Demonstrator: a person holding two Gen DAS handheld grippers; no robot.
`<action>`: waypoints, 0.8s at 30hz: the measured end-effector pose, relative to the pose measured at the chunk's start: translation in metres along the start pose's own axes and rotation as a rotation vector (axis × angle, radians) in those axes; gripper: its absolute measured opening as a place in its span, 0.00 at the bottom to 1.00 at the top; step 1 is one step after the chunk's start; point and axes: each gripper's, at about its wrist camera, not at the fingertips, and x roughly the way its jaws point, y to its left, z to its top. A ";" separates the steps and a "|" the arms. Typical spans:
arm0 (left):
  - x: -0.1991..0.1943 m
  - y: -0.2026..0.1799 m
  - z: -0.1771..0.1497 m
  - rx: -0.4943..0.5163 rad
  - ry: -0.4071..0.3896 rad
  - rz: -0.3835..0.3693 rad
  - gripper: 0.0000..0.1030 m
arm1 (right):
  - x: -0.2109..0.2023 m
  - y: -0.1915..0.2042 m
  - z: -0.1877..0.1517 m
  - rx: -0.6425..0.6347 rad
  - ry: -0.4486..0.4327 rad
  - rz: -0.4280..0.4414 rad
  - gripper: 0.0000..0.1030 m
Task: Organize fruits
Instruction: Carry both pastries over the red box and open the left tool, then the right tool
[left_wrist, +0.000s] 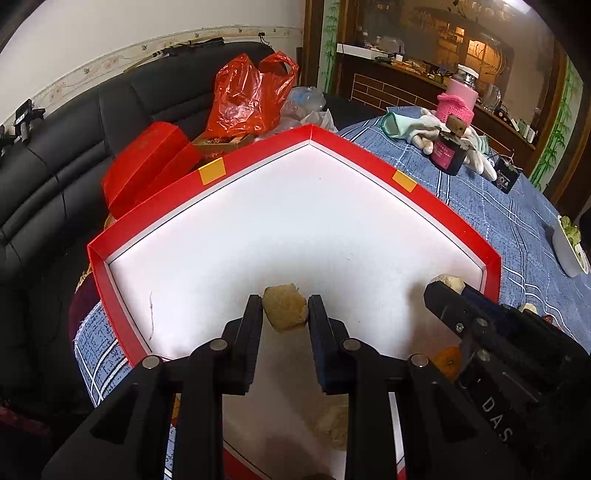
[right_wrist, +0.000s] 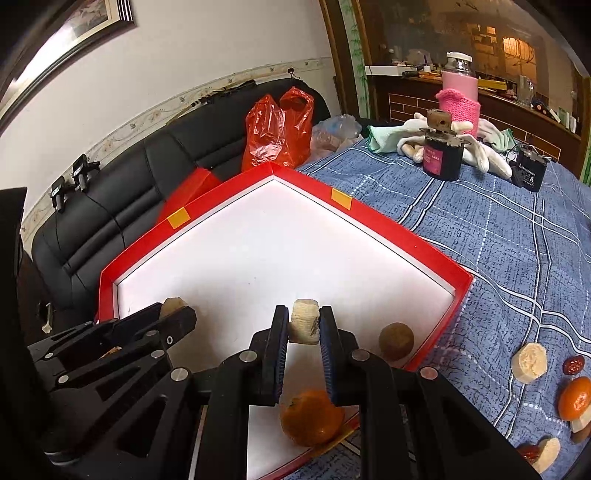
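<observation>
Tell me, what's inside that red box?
Inside the red box: an orange and a round brown fruit on its white floor. Both grippers hold pale chunks above it. The near corner is hidden behind them.

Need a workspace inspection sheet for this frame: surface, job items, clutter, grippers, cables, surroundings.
Surface: blue checked tablecloth carrying a red tray with a white floor.
Job's things: orange and brown round fruit in the tray; pale fruit slices and another orange on the cloth.
Clutter: white gloves, dark jar, pink bottle, small black box.
Grippers: left gripper shut on a tan fruit chunk; right gripper shut on a pale fruit piece.
Cables: nothing seen.
Surroundings: black sofa, red plastic bag.
</observation>
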 end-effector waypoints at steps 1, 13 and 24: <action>0.000 0.001 0.000 -0.002 0.002 0.001 0.22 | 0.000 0.000 0.000 0.000 0.002 0.000 0.16; 0.007 0.007 0.001 -0.042 0.041 -0.005 0.23 | 0.004 -0.003 -0.001 0.022 0.024 -0.009 0.19; 0.001 0.009 0.000 -0.052 0.033 0.026 0.72 | -0.025 -0.010 -0.010 0.049 -0.023 -0.003 0.30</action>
